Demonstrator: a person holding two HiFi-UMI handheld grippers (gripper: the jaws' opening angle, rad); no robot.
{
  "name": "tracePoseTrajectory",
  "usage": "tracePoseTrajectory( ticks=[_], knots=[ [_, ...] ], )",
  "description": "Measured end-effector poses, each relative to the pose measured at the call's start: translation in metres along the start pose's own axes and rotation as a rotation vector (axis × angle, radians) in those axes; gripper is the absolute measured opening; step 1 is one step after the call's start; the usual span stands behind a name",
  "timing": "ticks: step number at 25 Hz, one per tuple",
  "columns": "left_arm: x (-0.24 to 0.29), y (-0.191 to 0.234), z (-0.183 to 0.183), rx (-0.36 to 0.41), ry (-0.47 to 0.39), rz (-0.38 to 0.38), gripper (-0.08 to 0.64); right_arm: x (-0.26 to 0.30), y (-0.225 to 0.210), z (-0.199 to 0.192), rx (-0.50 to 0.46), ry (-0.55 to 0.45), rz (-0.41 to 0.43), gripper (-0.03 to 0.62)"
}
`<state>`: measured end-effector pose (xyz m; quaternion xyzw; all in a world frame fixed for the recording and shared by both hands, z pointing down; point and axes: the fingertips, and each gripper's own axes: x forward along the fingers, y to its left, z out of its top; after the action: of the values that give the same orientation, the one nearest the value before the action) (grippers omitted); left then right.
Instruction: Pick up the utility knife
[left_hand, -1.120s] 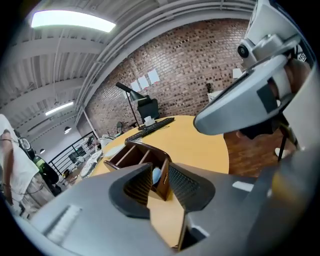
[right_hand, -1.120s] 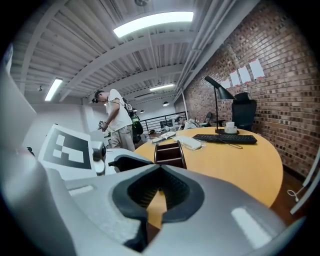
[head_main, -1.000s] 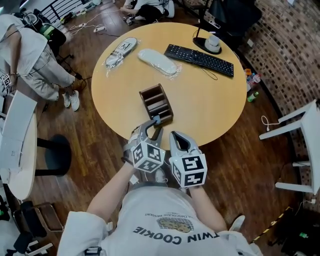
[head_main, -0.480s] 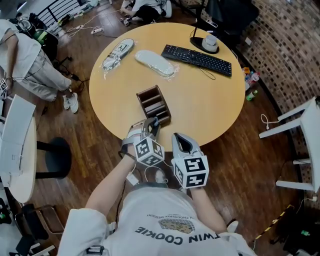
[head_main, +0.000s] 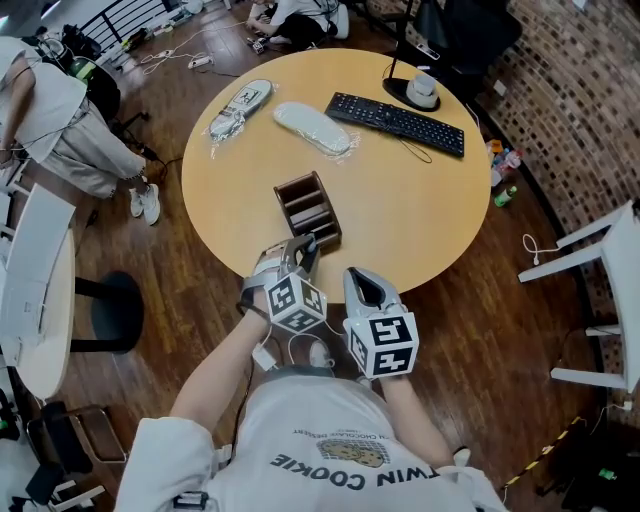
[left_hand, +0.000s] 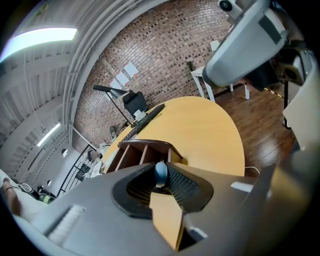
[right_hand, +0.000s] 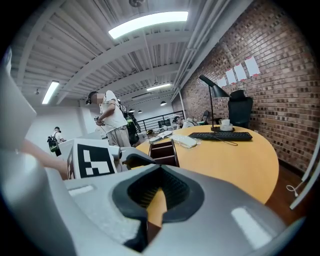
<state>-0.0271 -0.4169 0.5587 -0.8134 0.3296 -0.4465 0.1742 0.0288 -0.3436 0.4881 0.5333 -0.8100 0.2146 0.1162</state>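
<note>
- Dark plank floor (head_main: 480, 290) all round, brick wall (head_main: 580, 90) to the right.
- Round tabletop (head_main: 400, 190), smooth pale wood, near rim hidden behind both tongs in the head view.
- Black keyboard (head_main: 398, 122) at the far side, long and flat, keys too small to read.
- Two pale oblong packs (head_main: 313, 127) in crinkled clear wrap beside it; contents hard to make out.
- Dark brown wooden box (head_main: 308, 208) near the front edge, split by slats into three open compartments.
- Grey moulded left tongs (head_main: 300, 250) at the box's near end, closing, ribbed black pads (left_hand: 182, 182) against both sides of the knife.
- Right tongs (right_hand: 160, 169) just beside them, over the tabletop's rim, clenched with tips together and nothing between.
- Cubes (head_main: 385, 345) with black-and-white square markers on the backs of both tongs.
- "TWIN COOKIE" printed on the white shirt (head_main: 330, 440) at the bottom, seen upside down.
- Knife (left_hand: 160, 173): only a rounded blue-grey end visible, upright at the box's near edge between the left tips; body and blade hidden, compartment not clear.
</note>
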Motion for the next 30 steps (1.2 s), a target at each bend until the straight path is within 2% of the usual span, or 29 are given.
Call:
tracePoseTrajectory(
  ticks=[11, 30],
  knots=[
    [-0.026, 0.011, 0.017, -0.082, -0.041, 0.051, 0.077, -0.016, 0.005, -0.003, -0.017, -0.005, 0.021, -0.002],
    [-0.11, -0.008, 0.067, -0.451, -0.172, 0.11, 0.077, -0.067, 0.001, 0.009, -0.066, -0.056, 0.052, -0.002]
  ],
)
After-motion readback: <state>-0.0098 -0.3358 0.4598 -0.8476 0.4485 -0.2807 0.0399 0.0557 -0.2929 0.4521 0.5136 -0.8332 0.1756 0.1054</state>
